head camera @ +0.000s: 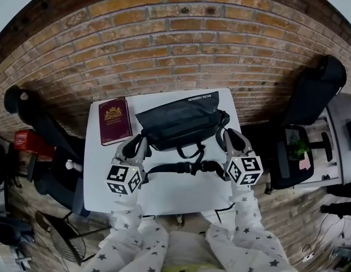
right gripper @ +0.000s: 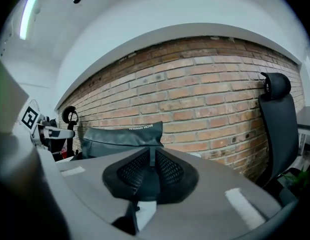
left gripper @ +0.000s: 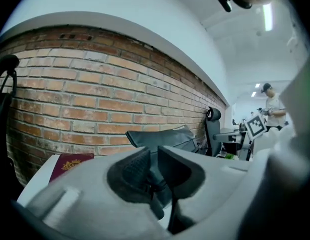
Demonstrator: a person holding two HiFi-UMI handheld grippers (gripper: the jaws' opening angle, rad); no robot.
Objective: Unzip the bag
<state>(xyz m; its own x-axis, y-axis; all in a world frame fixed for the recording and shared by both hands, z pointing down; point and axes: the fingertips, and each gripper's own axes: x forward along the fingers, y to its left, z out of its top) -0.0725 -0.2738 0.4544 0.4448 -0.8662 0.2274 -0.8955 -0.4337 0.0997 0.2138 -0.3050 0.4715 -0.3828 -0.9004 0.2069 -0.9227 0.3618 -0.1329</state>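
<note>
A black bag [head camera: 178,120] lies on the white table [head camera: 181,194] against the brick wall, its strap [head camera: 181,168] trailing in front. My left gripper [head camera: 138,144] is at the bag's left end. In the left gripper view the bag [left gripper: 162,136] stands just beyond the left gripper [left gripper: 153,160], whose jaws stand narrowly apart with a dark piece of the bag's strap pinched low between them. My right gripper [head camera: 229,139] is at the bag's right end. The right gripper [right gripper: 150,159] has its pads almost together on a thin dark strap piece, with the bag [right gripper: 122,136] behind.
A maroon book [head camera: 114,119] lies on the table left of the bag, also seen as the book [left gripper: 69,163]. A black office chair [head camera: 311,95] stands to the right of the table, and another dark chair [head camera: 45,129] to its left. The table's near edge meets the person's legs.
</note>
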